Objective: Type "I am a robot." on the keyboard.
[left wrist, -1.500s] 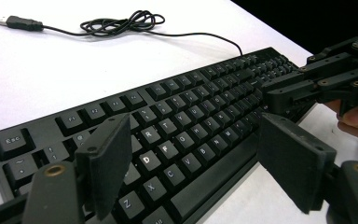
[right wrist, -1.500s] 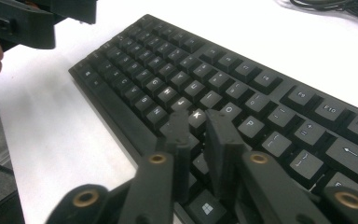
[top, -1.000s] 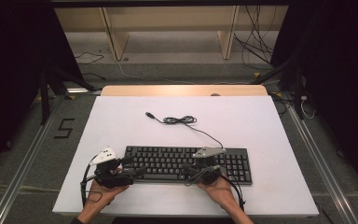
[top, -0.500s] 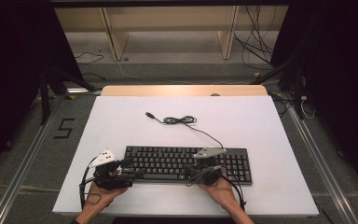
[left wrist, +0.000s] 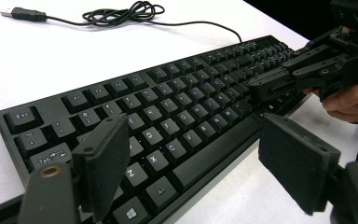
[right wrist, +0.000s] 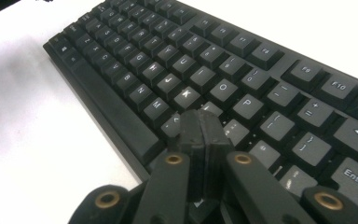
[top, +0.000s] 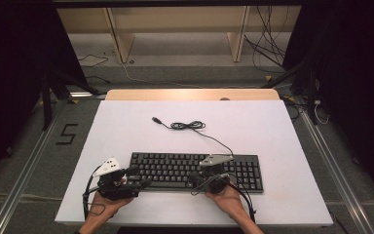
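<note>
Keyboard lies at the counter's near edge, cable loose behind. Right tongs, pressed together, rest over the comma-row keys; left tongs spread over the left corner. Typing appears underway; extent undeterminable.

a black keyboard with white key legends and its black cable on a white table.

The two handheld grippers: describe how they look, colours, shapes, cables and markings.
The left claw has two flat, black, rectangular pads on black link arms joined with brass-coloured rivets. The right claw is built the same way in black with brass rivets. From above, each carries a pale grey three-cornered plate on top, and a thin black cable trails from each. No markings are readable.
</note>
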